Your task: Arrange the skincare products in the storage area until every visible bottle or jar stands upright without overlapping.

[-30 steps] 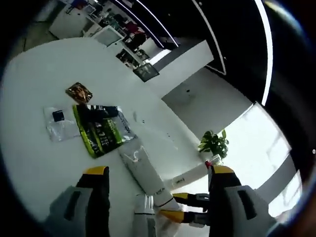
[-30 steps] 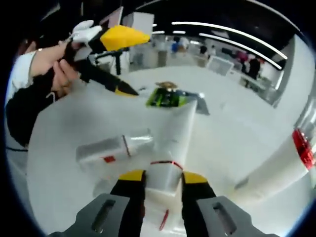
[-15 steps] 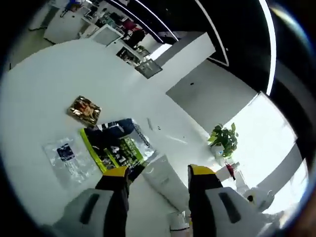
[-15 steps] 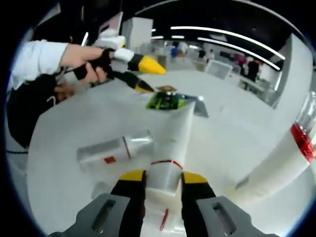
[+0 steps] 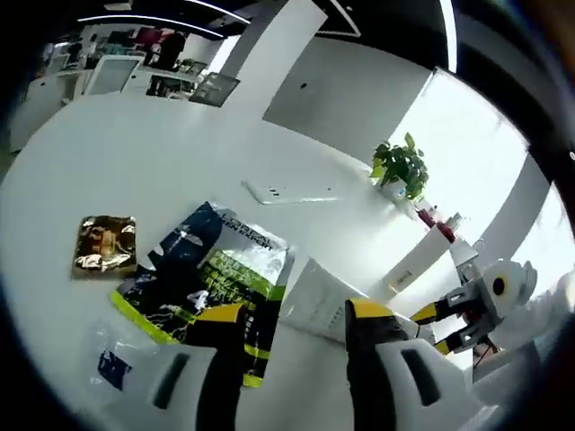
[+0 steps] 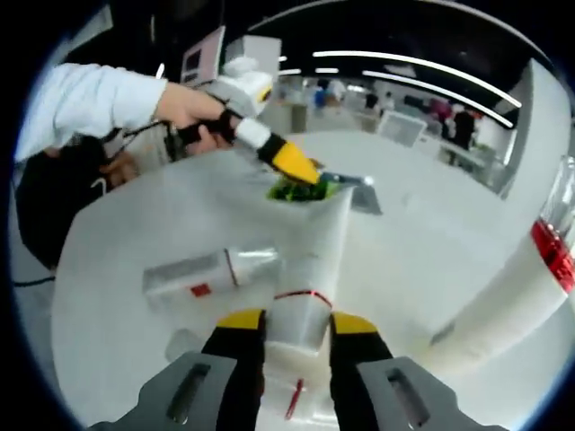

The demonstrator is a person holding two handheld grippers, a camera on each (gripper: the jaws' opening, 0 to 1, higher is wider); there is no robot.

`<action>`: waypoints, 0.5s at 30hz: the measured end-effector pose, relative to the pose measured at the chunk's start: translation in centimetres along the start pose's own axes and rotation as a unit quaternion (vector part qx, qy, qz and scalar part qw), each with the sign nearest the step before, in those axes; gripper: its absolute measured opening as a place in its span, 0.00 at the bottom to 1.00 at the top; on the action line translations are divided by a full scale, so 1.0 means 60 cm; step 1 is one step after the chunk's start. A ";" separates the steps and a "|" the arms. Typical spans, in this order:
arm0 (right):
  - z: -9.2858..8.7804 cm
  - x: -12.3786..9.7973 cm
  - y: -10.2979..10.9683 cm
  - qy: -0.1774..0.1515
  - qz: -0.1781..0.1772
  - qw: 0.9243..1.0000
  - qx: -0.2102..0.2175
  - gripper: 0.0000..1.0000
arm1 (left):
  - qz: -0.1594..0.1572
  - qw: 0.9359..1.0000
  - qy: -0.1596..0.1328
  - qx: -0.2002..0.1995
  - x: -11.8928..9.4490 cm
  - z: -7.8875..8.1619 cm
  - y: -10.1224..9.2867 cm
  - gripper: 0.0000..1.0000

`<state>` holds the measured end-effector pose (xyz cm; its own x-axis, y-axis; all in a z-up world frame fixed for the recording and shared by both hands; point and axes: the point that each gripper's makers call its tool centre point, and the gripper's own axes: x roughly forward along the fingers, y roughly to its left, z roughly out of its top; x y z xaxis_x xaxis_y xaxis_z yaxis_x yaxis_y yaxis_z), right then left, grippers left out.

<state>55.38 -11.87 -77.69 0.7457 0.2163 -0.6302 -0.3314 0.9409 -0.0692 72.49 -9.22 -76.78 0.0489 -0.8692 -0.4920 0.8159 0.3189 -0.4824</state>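
1. Gripping the capped end of a long white tube (image 6: 310,260), the right tongs (image 6: 289,325) have their yellow-tipped jaws closed against its two sides; the tube lies flat on the white table (image 6: 431,242), its flat end reaching toward the green sachet (image 6: 301,189).
2. Just beside the tube, on the side toward the person, a small clear bottle (image 6: 208,272) with a red label lies on its side.
3. On the tube's other side, well apart from it, a large white bottle (image 6: 512,301) with a red band fills the edge of the right gripper view.
4. Beyond the tube's flat end, the left tongs (image 6: 292,162), held in a hand (image 6: 193,106) with a white sleeve, point down at the green sachet.
5. In the left gripper view the left tongs (image 5: 292,319) are open to a middling gap and hold nothing, hovering over the green-and-black sachet (image 5: 211,278) and the tube's flat end (image 5: 319,301).
6. Beside the sachet lie a gold packet (image 5: 105,245) and a clear plastic pouch (image 5: 117,364).
7. Past the tube, the right tongs (image 5: 449,319) show at the table's edge, with a potted plant (image 5: 400,166) beyond.
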 end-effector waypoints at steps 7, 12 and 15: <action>0.000 0.004 -0.005 0.001 0.003 1.000 0.000 0.21 | -0.022 0.998 0.037 0.039 0.011 -0.014 0.013 0.41; 0.000 0.005 -0.005 -0.005 0.002 1.000 -0.001 0.21 | -0.027 0.997 0.038 0.067 0.014 -0.009 0.021 0.38; 0.000 0.006 -0.006 -0.008 0.004 1.000 0.001 0.20 | -0.042 0.994 0.048 0.092 0.019 -0.009 0.018 0.38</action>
<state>55.77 -12.13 -77.87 0.7519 0.2287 -0.6183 -0.3368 0.9395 -0.0620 73.13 -9.66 -78.27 -0.0719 -0.8471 -0.5265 0.9064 0.1648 -0.3890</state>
